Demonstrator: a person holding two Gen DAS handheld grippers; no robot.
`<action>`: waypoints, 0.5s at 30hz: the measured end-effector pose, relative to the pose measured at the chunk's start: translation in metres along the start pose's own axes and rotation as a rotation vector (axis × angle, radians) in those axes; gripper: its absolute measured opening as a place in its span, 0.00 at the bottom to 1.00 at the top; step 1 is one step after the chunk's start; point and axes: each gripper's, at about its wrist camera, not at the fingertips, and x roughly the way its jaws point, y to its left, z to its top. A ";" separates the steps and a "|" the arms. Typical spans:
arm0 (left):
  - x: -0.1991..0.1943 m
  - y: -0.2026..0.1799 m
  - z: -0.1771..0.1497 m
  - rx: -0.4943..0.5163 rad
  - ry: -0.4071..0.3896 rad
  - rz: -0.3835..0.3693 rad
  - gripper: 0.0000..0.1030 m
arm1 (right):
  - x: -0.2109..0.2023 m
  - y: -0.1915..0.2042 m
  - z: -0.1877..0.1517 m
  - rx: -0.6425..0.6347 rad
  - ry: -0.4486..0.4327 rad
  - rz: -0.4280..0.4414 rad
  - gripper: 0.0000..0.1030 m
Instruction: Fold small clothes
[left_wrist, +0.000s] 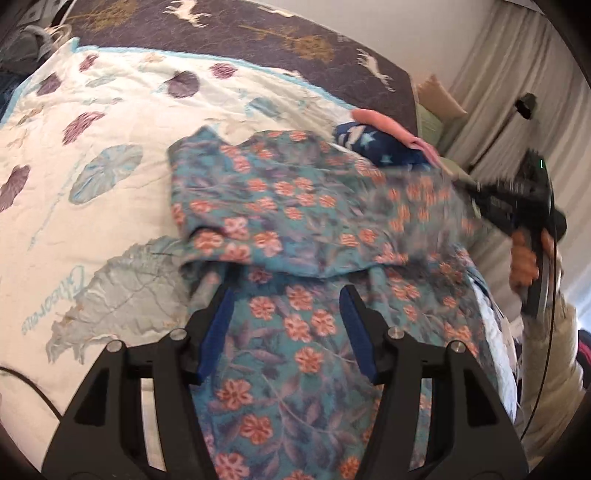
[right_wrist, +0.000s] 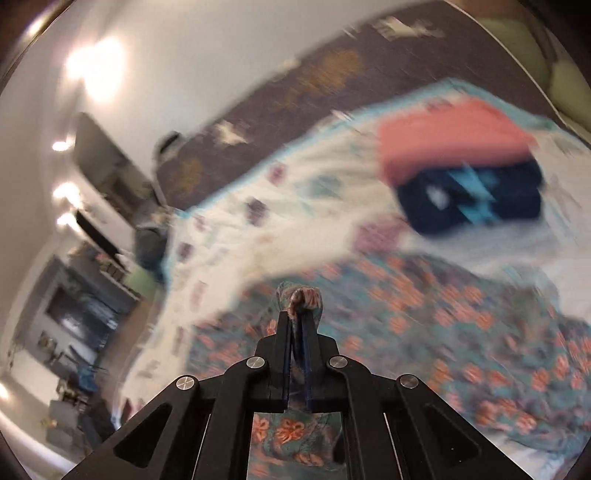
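A teal floral garment (left_wrist: 295, 221) with orange-pink flowers lies spread over a white bedspread (left_wrist: 110, 122) printed with purple and pale blue leaf shapes, on a bed that also carries a dark brown blanket (left_wrist: 240, 33) with white animal and tan tree figures along its far side. In the left wrist view the left gripper (left_wrist: 288, 295) hangs just over the near part of the garment with its jaws spread apart; the blue pads stand on either side of a strip of the fabric and do not press on it. A fold of the same cloth runs across just beyond the fingertips. The right gripper (right_wrist: 298, 314) has its jaws pressed together on a bunched corner of the garment, a small knot of cloth poking out past the tips, and the fabric trails down and away from it to the right; that view is heavily blurred. From the left wrist view the right gripper (left_wrist: 513, 206) appears at the right edge of the garment, held by a hand (left_wrist: 522, 262) with a pale sleeve (left_wrist: 554, 369) below it. Beyond the garment, near the bed's far right corner, a folded pink cloth (right_wrist: 450, 144) rests on top of a folded navy cloth (right_wrist: 469, 203) with light star shapes. Pale curtains (left_wrist: 517, 74) hang behind the bed
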 end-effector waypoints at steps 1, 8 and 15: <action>0.001 0.002 -0.001 -0.008 0.000 0.017 0.59 | 0.005 -0.007 -0.004 0.013 0.018 -0.030 0.04; -0.002 0.014 -0.001 -0.029 -0.003 0.082 0.59 | 0.018 -0.054 -0.019 0.143 0.030 -0.102 0.04; -0.018 0.035 0.011 -0.107 -0.068 0.113 0.59 | 0.006 -0.073 -0.029 0.146 0.050 -0.117 0.07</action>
